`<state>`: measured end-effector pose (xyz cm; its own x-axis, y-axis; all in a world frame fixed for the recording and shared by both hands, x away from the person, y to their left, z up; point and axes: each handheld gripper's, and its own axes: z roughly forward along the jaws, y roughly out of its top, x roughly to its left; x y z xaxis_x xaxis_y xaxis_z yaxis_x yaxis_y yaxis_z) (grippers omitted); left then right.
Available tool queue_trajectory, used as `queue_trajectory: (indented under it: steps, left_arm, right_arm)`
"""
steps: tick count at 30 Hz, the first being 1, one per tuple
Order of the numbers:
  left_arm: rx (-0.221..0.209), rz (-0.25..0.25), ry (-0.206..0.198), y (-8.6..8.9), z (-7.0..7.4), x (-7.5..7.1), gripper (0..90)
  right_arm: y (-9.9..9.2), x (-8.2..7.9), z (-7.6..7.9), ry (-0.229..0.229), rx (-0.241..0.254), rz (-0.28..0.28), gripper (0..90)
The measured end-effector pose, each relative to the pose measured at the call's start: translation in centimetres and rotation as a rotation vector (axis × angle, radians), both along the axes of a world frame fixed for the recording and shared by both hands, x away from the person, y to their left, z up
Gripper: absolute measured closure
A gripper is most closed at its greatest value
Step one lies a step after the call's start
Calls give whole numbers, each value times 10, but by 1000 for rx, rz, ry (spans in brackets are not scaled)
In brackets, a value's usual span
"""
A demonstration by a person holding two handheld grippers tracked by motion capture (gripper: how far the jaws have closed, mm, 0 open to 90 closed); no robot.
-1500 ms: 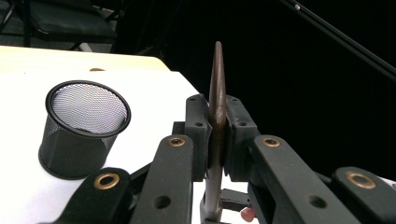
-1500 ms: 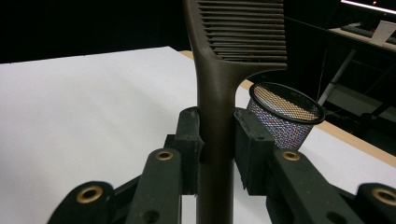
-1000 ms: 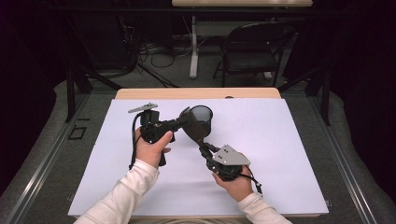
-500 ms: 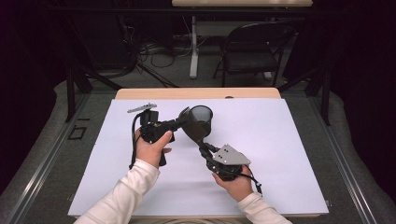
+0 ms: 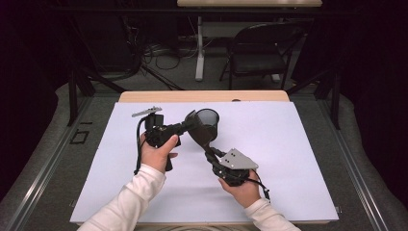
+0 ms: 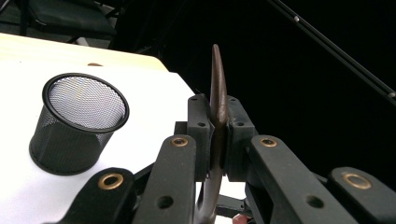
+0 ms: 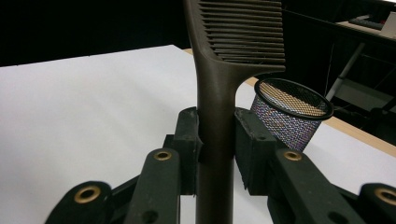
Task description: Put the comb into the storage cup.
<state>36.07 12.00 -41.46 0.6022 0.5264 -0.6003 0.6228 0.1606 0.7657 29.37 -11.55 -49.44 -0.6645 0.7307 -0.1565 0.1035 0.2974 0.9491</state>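
Right gripper view: right gripper (image 7: 218,154) jaws clamped on brown comb (image 7: 224,70) at handle, teeth up. Left gripper view: left gripper (image 6: 217,135) jaws pinch same comb edge-on. High view: comb held above white sheet (image 5: 298,159) between both grippers; black mesh cup (image 5: 208,124) upright just beyond.

No visible shift since the earlier pictures in comb (image 7: 217,116), left gripper (image 5: 185,128), right gripper (image 5: 208,150), or mesh cup (image 5: 209,121) at twelve o'clock.
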Motion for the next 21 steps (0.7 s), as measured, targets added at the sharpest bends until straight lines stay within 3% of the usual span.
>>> queue_trajectory:
  steps: [21]
  left_arm:
    - [-10,4,-12,-5,-1,1,845]
  right_arm:
    - [-2,2,0,5,20,-5,627]
